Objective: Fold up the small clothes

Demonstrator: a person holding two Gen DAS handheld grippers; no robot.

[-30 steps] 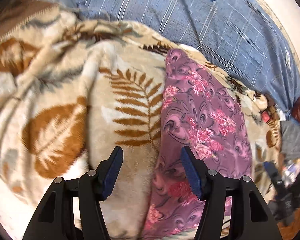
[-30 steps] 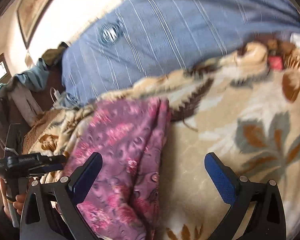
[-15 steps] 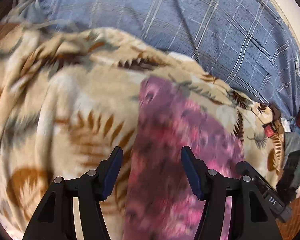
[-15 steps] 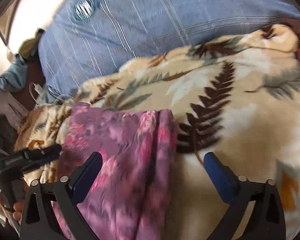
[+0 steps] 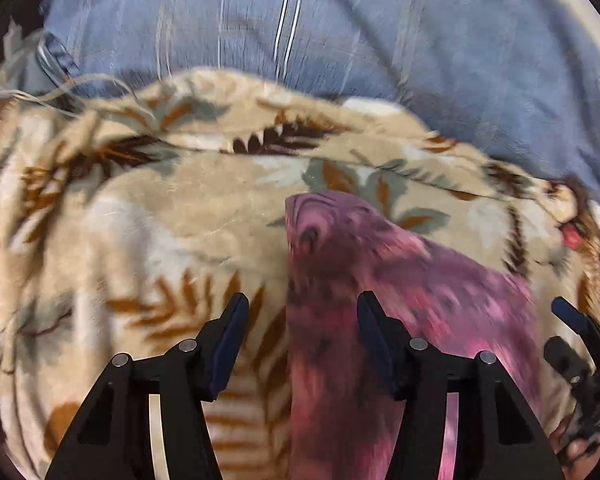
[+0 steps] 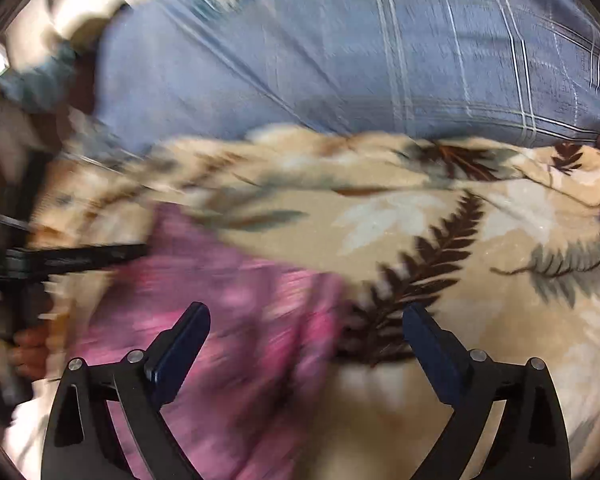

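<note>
A purple floral garment [image 5: 412, 280], thin and smooth with pink blossoms and swirls, lay in a long folded strip on a plush beige blanket [image 5: 160, 220] printed with brown ferns and grey-green leaves. The blanket's pile looked thick and rumpled into soft ridges. Beyond the blanket's far edge rose a blue plaid cloth [image 5: 380, 40], flat-woven with pale stripes. The left gripper [image 5: 302, 316] hung over the garment's left edge, fingers spread, holding nothing. The right gripper [image 6: 306, 328] hung over the garment's right edge, fingers spread wide and empty. Both views were motion-blurred. A red tag [image 5: 571, 236] sat at the blanket's right hem.
</note>
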